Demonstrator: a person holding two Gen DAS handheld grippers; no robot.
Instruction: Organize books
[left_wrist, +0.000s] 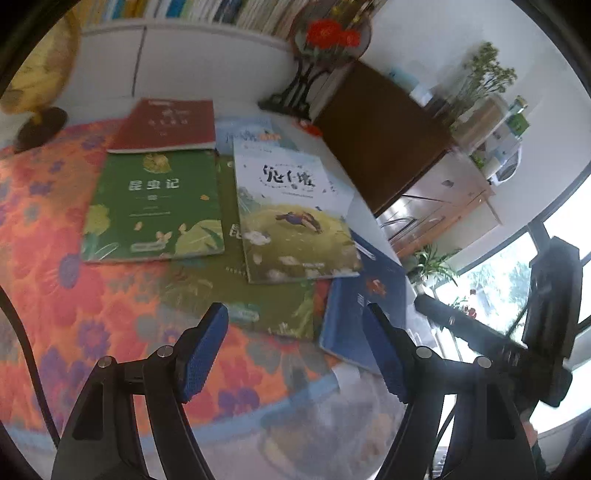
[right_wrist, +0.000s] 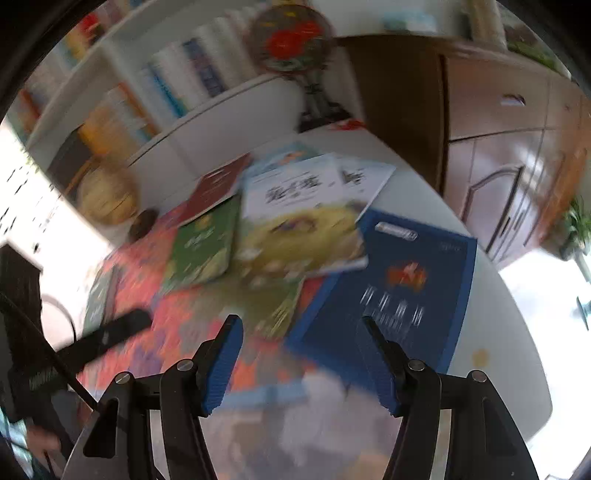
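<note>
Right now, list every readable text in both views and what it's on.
"昆虫记": green book cover, white title.
Pale illustrated book: brush-style title, too stylised and blurred to read.
Red book: faint cover text, too small to read.
Blue book: white title lines and top label, blurred.
Shelf book spines: unreadable.

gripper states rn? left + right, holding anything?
Left gripper: open, nothing between its blue-padded fingers.
Right gripper: open, empty, over the near edge of the dark blue book.
</note>
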